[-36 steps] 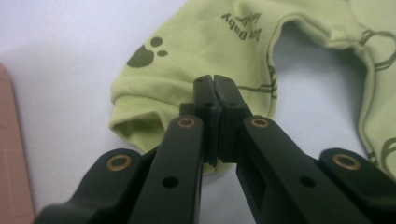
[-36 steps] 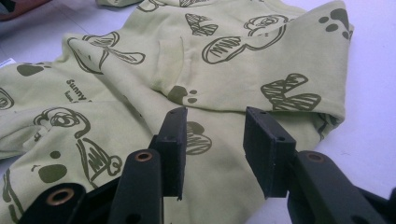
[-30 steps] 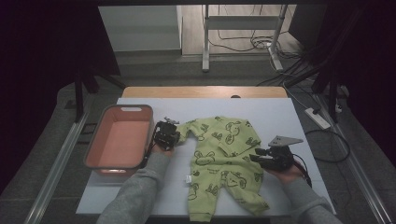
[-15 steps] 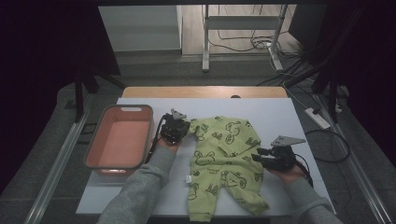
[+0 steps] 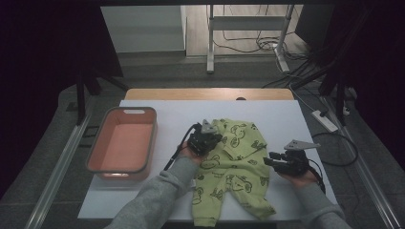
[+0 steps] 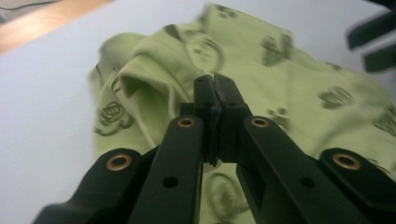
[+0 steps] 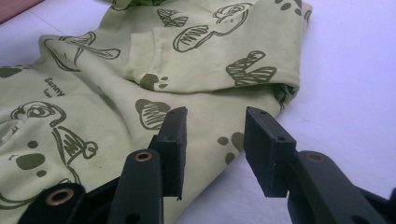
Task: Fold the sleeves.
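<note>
My left tool [image 6: 215, 100] has its jaws pressed together, and I cannot tell whether a fold of cloth is caught between them. Just past its tips lies the green baby suit [image 6: 261, 70], bunched into a raised fold at the sleeve to the tool's left, with flat printed cloth running off to its right. In the high view this left tool [image 5: 206, 138] sits over the suit's upper left part, above my grey sleeve [image 5: 157, 200].

My right tool [image 7: 212, 135] has its jaws standing apart, with nothing pressed between the pads. Under and ahead of them is the suit's edge [image 7: 140, 84], where a sleeve lies folded across the body; bare worktop [image 7: 355, 84] runs away to this tool's right. In the high view the right tool [image 5: 282, 162] lies just beside the suit's right edge [image 5: 239, 157], pointing toward it.

Farther out, beyond the left tool on its outer side, a salmon-coloured tub [image 5: 122, 145] stands on the white worktop [image 5: 167, 112], well apart from the suit.
</note>
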The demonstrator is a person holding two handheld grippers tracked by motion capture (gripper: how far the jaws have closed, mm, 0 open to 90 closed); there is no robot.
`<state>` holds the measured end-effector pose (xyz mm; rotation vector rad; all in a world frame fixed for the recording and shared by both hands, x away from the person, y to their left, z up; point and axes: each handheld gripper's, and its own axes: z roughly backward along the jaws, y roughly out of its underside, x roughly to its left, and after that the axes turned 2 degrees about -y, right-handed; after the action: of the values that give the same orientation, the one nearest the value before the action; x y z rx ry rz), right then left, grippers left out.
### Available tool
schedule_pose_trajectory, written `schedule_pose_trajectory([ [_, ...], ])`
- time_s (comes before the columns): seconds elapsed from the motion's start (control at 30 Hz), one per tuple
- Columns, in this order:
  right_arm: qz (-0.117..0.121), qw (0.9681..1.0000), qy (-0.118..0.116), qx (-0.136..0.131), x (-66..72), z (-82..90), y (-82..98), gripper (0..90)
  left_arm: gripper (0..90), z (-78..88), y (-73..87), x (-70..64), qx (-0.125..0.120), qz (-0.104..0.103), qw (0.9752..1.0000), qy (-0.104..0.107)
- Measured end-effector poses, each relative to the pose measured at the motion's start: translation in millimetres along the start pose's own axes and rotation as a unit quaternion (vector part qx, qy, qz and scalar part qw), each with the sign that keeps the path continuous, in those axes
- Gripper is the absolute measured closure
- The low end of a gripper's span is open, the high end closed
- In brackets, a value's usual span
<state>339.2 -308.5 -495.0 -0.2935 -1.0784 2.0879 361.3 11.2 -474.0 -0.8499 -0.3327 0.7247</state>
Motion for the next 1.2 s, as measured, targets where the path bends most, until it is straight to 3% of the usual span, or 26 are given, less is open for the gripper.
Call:
schedule_pose_trajectory([
  [0.13, -0.001, 1.0, 0.001, 0.002, -1.2, -1.7, 0.4, 59.8, 88.9, -9.6, 2.9, -12.3, 0.016, -0.008, 0.9997, 0.014],
  [0.37, 0.0, 1.0, -0.002, 0.005, -1.1, -5.3, 0.5, 59.8, 86.9, -24.6, 8.1, -21.1, 0.036, -0.013, 0.999, 0.022],
  [0.4, 0.0, 1.0, -0.002, 0.005, -1.2, -5.4, 0.5, 59.8, 81.7, -25.4, 8.2, -23.1, 0.033, -0.019, 0.999, 0.022],
  [0.47, 0.001, 1.0, -0.001, 0.007, -1.4, -5.3, 0.6, 59.7, 61.3, -22.5, 7.8, -24.7, 0.026, -0.029, 0.9991, 0.017],
  [0.53, -0.002, 1.0, -0.001, 0.007, -1.7, -4.8, 0.7, 59.7, 56.9, -16.4, 6.8, -20.3, 0.014, -0.023, 0.9995, 0.018],
  [0.6, -0.002, 1.0, 0.0, 0.006, -2.0, -4.2, 0.7, 59.7, 54.1, -10.1, 5.8, -11.9, 0.002, -0.004, 0.9999, 0.015],
  [0.7, -0.002, 1.0, 0.0, 0.004, -2.1, -3.9, 0.6, 59.7, 58.1, -4.3, 5.7, 0.4, -0.01, 0.022, 0.9997, 0.001],
  [0.8, -0.002, 1.0, 0.001, 0.005, -2.2, -4.1, 0.5, 59.7, 71.3, -10.9, 7.8, 7.8, 0.014, 0.037, 0.9992, -0.001],
  [0.87, -0.001, 1.0, 0.0, 0.006, -1.9, -4.3, 0.3, 59.6, 81.1, -18.7, 10.0, 7.9, 0.034, 0.034, 0.9988, 0.007],
  [0.93, 0.0, 1.0, 0.0, 0.006, -1.8, -4.7, 0.4, 59.4, 89.2, -27.0, 12.3, 4.6, 0.049, 0.028, 0.9979, 0.031],
  [1.07, -0.002, 1.0, 0.001, 0.007, -2.7, -5.0, 1.1, 59.0, 89.6, -34.8, 12.8, -10.2, 0.061, 0.004, 0.9958, 0.068],
  [1.2, -0.003, 0.9999, 0.002, 0.01, -2.6, -5.6, 1.6, 58.9, 89.5, -39.7, 13.1, -20.8, 0.068, -0.007, 0.9944, 0.08],
])
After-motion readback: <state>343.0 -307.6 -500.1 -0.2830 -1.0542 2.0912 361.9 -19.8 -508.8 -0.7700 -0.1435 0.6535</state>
